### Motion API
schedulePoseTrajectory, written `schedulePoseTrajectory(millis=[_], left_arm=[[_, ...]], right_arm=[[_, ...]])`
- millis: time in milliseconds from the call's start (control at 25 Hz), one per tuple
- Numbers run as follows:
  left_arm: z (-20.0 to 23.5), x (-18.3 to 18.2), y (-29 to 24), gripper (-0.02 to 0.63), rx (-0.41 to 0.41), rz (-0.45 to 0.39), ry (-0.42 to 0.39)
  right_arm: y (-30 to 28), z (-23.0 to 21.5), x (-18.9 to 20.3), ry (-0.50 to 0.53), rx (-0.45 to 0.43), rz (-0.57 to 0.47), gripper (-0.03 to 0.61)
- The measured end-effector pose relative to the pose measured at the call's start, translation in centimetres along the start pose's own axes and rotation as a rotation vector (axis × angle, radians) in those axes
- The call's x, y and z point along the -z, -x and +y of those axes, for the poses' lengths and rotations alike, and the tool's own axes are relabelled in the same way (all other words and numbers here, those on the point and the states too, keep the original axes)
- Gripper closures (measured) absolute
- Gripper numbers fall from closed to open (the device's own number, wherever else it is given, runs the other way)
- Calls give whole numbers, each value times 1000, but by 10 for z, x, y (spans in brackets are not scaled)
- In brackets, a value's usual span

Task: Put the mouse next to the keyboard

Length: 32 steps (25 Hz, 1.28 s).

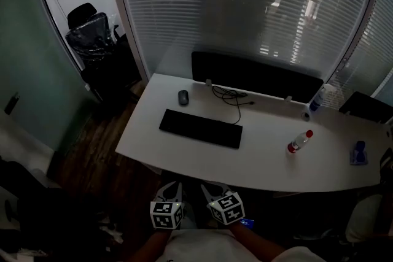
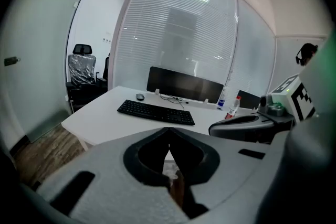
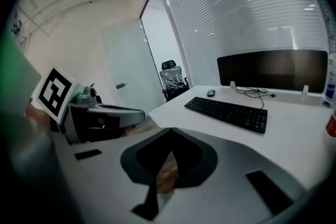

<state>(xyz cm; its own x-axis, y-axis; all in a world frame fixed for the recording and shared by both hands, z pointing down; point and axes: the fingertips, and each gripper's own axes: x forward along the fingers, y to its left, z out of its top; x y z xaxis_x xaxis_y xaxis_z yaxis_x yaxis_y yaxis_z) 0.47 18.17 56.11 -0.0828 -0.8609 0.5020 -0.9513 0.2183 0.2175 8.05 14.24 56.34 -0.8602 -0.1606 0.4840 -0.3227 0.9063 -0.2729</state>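
Head view: a white desk (image 1: pixel 264 159) bears a black keyboard (image 1: pixel 201 128), whose long axis runs left to right with the right end slightly nearer; the mouse (image 1: pixel 183 97) lies on the desk just beyond the keyboard's far left corner, apart from it; its long axis runs near to far, roughly across the keyboard's; which end is its front is too small to tell. A cable (image 1: pixel 232 96) lies to the mouse's right, below a dark screen (image 1: pixel 255 75); a red-capped bottle (image 1: pixel 299 141) lies well to the right. The left gripper (image 1: pixel 172 187) and right gripper (image 1: pixel 210 189) hang side by side off the desk's near edge, well apart from the mouse.

Left gripper view: the claw's jaws are pressed together with nothing between them; the mouse sits past the keyboard's far left end.

Right gripper view: this claw's jaws are likewise pressed together on nothing; the mouse shows beyond the keyboard's far end, a small gap between them.
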Motion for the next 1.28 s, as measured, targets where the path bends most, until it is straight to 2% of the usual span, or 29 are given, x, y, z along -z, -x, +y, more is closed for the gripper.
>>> schedulePoseTrajectory(millis=[400,640,920,1280], left_arm=[[84,-75,-84,609,94,5,-39],[120,-104,-113,609,135,19,-65],[129,-119,-135,609,150,36,-52],[139,-135,-154,609,111,26,-36]], right_arm=[[-96,-51,-83,-40,157,-35,574],[-137,-63,-108,-57,201,-64,574],[-152,-81,-125,-80,231,-48,574],[-172,-106,-146,-59,217,-31,574]])
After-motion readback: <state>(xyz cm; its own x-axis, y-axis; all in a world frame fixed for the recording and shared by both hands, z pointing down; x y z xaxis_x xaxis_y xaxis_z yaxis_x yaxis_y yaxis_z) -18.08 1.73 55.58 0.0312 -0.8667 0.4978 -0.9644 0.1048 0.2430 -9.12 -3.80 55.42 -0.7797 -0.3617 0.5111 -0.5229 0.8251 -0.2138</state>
